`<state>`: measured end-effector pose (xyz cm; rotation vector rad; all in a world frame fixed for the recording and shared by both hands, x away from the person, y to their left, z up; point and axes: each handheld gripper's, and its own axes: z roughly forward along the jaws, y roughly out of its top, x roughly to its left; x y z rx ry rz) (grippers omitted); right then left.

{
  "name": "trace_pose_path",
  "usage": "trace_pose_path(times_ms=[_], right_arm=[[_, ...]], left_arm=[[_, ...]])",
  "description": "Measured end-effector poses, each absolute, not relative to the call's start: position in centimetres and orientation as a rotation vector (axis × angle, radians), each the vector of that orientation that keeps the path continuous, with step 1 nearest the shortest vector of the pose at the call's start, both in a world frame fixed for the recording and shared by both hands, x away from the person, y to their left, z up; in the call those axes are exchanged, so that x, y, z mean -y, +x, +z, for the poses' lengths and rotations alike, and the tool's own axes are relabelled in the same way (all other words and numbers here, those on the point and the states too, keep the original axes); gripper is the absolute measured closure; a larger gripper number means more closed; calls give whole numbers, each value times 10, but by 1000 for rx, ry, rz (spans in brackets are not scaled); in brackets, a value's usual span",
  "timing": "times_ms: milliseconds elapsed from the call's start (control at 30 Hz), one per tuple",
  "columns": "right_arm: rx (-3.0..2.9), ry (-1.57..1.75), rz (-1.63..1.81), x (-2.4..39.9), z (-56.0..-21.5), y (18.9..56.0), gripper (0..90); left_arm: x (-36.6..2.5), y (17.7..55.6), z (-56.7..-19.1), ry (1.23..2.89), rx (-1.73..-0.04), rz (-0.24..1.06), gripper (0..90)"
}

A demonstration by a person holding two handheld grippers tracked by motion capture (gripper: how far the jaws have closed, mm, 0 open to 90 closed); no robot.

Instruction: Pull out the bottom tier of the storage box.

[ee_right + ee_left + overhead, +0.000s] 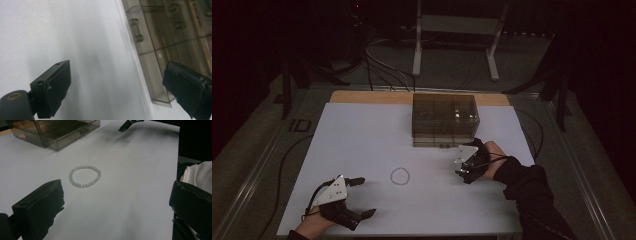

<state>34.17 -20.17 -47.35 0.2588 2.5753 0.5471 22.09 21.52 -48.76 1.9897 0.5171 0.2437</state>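
The left gripper point(362, 197) is resting near the front left corner of the white tabletop point(362, 130), its jaws spread wide and holding nothing. The right gripper point(469, 157) is hovering toward the right edge, just in front of the smoky transparent plastic drawer box point(444, 120), and its jaws are also standing wide apart with nothing between them.

The small ring-shaped bracelet of pale grey beads point(85, 176) is lying flat on the tabletop between the two grippers, toward the front, well apart from both and from the box. Judging from this, the bracelet is still waiting to be picked up and stowed; the bottom drawer point(72, 135) seems to be sitting slightly pulled out, so the opening is probably done.

Nothing is blocking the way to the bracelet. Beyond the far edge, cables point(382, 65) and a white metal stand point(457, 30) are sitting on the floor.
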Motion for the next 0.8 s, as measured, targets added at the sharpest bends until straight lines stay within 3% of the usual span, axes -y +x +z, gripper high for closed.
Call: trace_pose_path(times_ms=[800], right_arm=[[-2682, 244, 807, 261, -433, 371, 90]], left_arm=[[-215, 221, -488, 1990, -520, 246, 0]])
